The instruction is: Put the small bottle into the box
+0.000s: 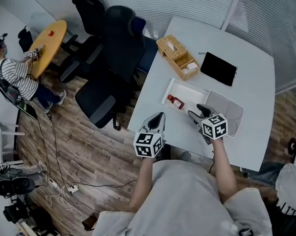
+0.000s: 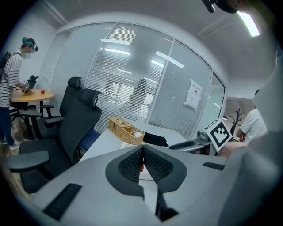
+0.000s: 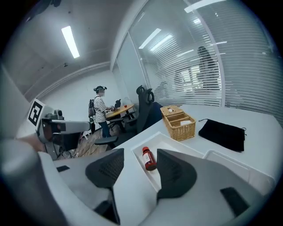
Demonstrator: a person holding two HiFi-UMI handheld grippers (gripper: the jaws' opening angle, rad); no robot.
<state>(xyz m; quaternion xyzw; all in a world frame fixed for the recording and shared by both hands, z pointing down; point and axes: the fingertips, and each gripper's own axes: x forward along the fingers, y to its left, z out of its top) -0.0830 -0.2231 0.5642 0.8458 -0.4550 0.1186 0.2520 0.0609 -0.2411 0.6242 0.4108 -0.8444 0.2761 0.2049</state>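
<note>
A small red-brown bottle [image 1: 175,102] with a red cap lies on its side in the left end of a shallow white box [image 1: 192,92] on the white table. My right gripper [image 1: 196,111] hovers just short of the box, open and empty. In the right gripper view the bottle [image 3: 148,160] shows in the gap between the jaws, farther off in the box [image 3: 177,143]. My left gripper [image 1: 158,115] is at the table's near edge, left of the box, its pads shut together on nothing. In the left gripper view the left gripper [image 2: 143,149] hides most of the box.
A translucent lid or tray [image 1: 230,106] lies against the box's right end. Behind stand a wicker basket [image 1: 178,56] and a flat black pouch [image 1: 218,68]. Dark office chairs [image 1: 111,53] crowd the table's left side. A person [image 1: 16,77] stands at a round yellow table far left.
</note>
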